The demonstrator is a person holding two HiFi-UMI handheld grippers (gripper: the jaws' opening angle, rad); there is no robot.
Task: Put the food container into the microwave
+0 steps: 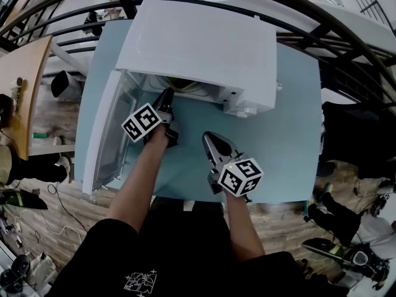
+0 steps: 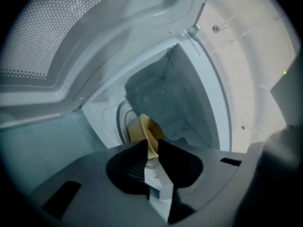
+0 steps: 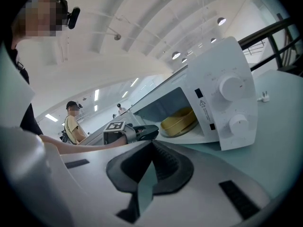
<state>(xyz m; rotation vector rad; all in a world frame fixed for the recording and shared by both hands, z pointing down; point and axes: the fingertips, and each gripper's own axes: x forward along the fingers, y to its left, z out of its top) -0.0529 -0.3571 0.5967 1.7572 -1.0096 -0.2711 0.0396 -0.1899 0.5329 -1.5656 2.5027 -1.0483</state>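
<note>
left claw [image 1: 166,96] pinches the container [image 2: 141,128] inside the microwave [image 1: 198,48] ahead; right claw [image 1: 211,140], closed and empty, over the blue table [image 1: 288,135], wood floor [image 1: 279,223] beyond.

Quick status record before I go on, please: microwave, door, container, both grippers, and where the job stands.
microwave: white, standing on the light blue table
door: swung fully open, at the head view's left
food container: yellow, inside the cavity
left gripper: reaching into the opening, jaws closed on the container's rim
right gripper: above the table in front of the microwave, jaws together, nothing between them
job: container is in; not yet released, door not yet closed
</note>
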